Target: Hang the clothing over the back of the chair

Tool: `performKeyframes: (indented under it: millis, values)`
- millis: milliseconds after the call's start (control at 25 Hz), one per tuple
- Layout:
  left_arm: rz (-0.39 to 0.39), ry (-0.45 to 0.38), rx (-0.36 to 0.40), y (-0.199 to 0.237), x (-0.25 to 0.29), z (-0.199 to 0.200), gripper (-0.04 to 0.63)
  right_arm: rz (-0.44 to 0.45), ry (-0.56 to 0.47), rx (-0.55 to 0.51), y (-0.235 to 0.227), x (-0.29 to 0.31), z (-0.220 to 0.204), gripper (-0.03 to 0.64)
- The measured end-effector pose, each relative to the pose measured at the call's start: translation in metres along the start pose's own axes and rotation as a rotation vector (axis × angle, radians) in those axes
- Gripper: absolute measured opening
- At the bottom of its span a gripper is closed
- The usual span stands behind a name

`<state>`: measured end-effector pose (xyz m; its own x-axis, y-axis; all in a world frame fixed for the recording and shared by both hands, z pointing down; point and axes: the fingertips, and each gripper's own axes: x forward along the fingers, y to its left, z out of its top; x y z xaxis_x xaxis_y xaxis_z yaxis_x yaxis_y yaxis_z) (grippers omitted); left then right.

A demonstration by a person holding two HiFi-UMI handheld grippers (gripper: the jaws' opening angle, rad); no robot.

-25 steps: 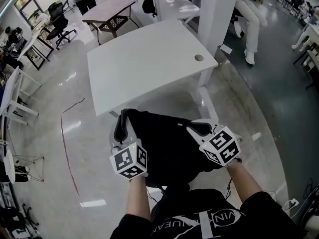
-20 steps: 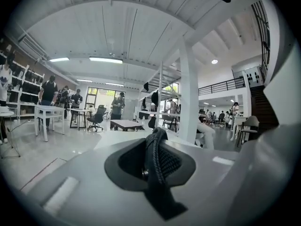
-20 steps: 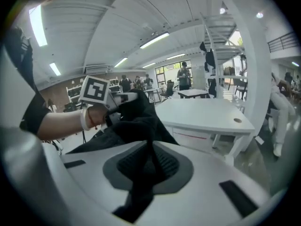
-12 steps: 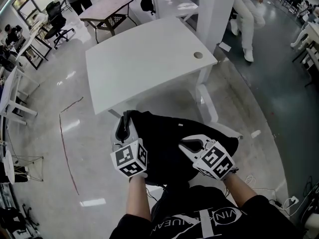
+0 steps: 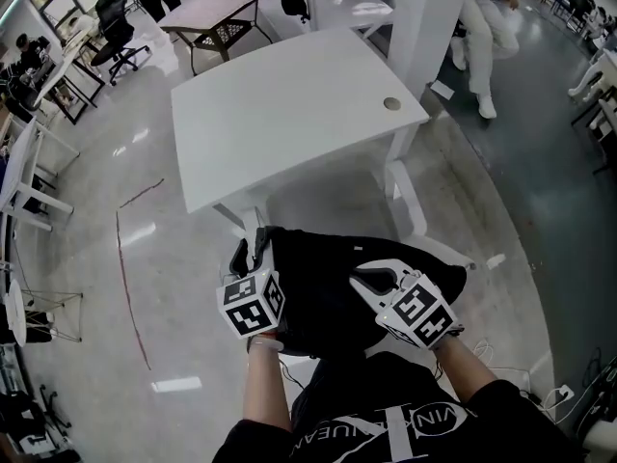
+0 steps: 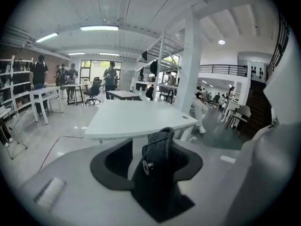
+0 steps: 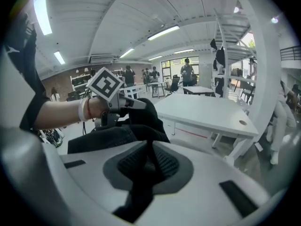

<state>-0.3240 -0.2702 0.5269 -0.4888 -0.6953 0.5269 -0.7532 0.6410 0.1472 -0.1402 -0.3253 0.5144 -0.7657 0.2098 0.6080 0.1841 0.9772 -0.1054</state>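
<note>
The black clothing [image 5: 328, 292] lies bunched over the chair, which it almost wholly hides, right in front of me. My left gripper [image 5: 254, 257] is at the garment's left edge. In the left gripper view its jaws are opening, with a dark hem and rivet [image 6: 157, 173] standing loose between them. My right gripper [image 5: 364, 280] is shut on a fold of the clothing [image 7: 141, 121] at the garment's right side. The right gripper view also shows the left gripper [image 7: 128, 102] and the hand that holds it.
A white desk [image 5: 289, 114] stands just beyond the clothing, its white legs [image 5: 410, 201] close to the right of it. Glossy floor lies to the left. Other desks, office chairs and people are farther back, and a seated person [image 5: 482, 27] is at the upper right.
The left gripper has sunk with the garment's left edge, and its jaws have parted from the fabric. The right gripper drew in towards me and then stayed still.
</note>
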Motion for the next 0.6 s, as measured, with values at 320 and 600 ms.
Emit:
performKeyframes:
  millis: [320,600]
  values:
    - [-0.033,0.075,0.035,-0.002,-0.007,-0.020,0.222,-0.009,0.015,-0.026,0.001,0.002,-0.003,0.043]
    - [-0.006,-0.031,0.002,0.006,-0.025,-0.009,0.221,-0.027,-0.045,0.004,-0.006,-0.001,0.002,0.043]
